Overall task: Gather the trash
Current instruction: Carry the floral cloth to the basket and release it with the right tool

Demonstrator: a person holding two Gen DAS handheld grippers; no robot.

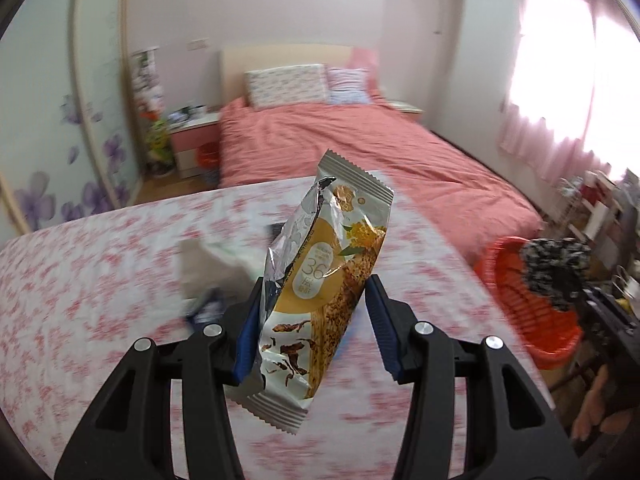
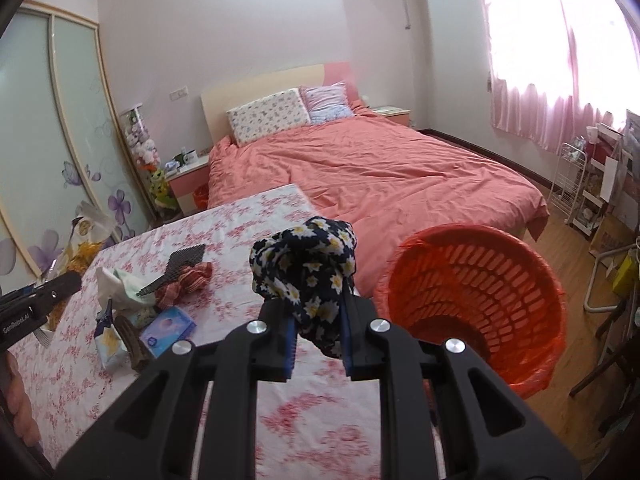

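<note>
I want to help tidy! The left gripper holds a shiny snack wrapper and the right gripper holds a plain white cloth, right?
Not quite: the right gripper holds a dark navy cloth with daisy flowers, as the right wrist view shows. The left gripper does hold the shiny snack wrapper.

snack wrapper (image 1: pixel 320 280) reads "36"; left tool (image 2: pixel 24 316) "genrobot".

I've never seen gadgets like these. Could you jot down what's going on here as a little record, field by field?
Place: bedroom, table with a floral cloth at the foot of a bed
Left gripper: shut on a snack wrapper, lifted off the table
Right gripper: shut on a bundle of dark flowered cloth
Bin: orange basket beside the table, to the right; no trash visible inside
Left on the table: crumpled tissue, red checked cloth, blue packet, other small bits
</note>
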